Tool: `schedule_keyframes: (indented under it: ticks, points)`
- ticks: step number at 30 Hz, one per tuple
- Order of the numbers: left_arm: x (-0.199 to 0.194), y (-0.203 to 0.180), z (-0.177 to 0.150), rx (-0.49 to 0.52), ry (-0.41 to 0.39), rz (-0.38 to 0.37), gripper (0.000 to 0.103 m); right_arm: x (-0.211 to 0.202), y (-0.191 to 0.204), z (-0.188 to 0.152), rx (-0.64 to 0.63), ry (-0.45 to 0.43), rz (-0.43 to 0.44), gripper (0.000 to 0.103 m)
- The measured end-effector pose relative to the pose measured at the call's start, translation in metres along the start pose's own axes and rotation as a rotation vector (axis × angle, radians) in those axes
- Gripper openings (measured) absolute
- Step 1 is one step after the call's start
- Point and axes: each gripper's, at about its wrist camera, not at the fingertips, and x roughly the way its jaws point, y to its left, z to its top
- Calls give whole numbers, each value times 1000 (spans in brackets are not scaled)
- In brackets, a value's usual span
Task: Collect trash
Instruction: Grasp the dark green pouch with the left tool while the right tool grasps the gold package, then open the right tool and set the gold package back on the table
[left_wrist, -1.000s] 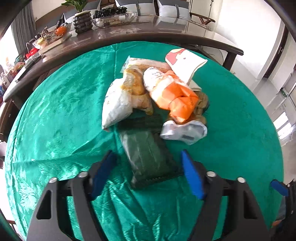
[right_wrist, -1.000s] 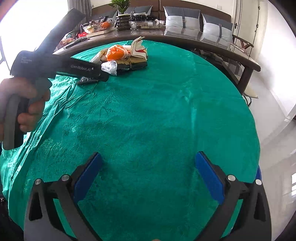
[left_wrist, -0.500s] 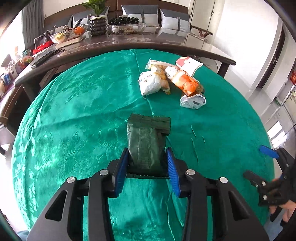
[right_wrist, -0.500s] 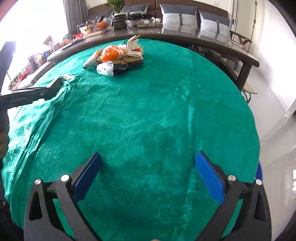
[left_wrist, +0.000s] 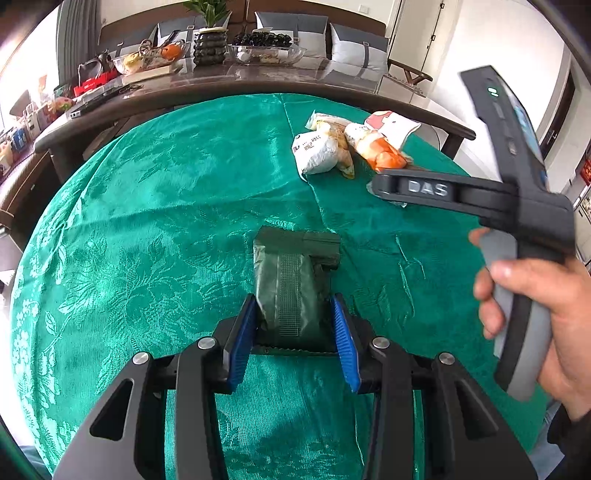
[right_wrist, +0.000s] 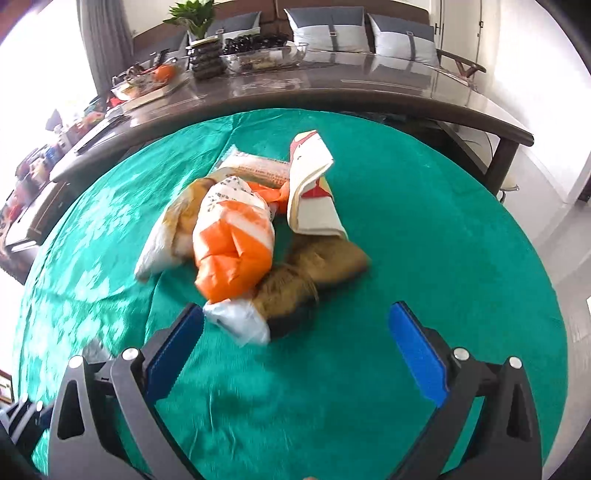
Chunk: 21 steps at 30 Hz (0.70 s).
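Two grippers over a round table under a green patterned satin cloth (left_wrist: 155, 206). Left gripper (left_wrist: 295, 332): blue pads pressed on both sides of a dark green foil packet (left_wrist: 291, 280), well clear of the rest, with bare cloth from 7 to 12 o'clock out to the rim. Right gripper (right_wrist: 295, 336): jaws wide apart, nothing between the pads, just short of the trash heap. Heap: orange-and-white plastic bag (right_wrist: 232, 251), white snack pouch (right_wrist: 162, 243), folded cream paper carton (right_wrist: 314, 195), brown crumpled wrapper (right_wrist: 325, 262), small clear plastic bag (right_wrist: 240, 321) nearest the left pad. Open cloth from 3 to 6 o'clock. Dark wooden sideboard (right_wrist: 332, 92) runs close behind the far rim at 12 o'clock.
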Motion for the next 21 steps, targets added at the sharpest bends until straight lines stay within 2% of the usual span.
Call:
schedule_keyframes:
  ticks: [1,2,3,5,8,11,15,19,21]
  points:
    - [0,0,0,4,-1,0,41,1,-2,1,1,-7,-16,87]
    - [0,1,1,4,-1,-3,41,2,-4,1,-1,-9,-46,63]
    - [0,1,1,2,-1,-6,41,2,-8,0,-3,-6,-75,49]
    - [0,2,0,-3,-1,-14,41,-1,-19,-3,5,-22,-96,43]
    - [-1,4,0,-7,0,-20,41,-11,-34,-15,-25,-31,-79,41]
    - [-2,6,-1,-12,2,-28,41,-30,-41,-36,-93,-39,6,41]
    - [-7,1,-7,-11,10,-53,41,-68,-48,-79,-225,-36,109,41]
    - [-13,-16,-11,13,16,-91,41,-84,-55,-112,-265,0,119,42]
    - [-14,-27,-11,31,20,-106,41,-86,-56,-118,-248,-8,107,47]
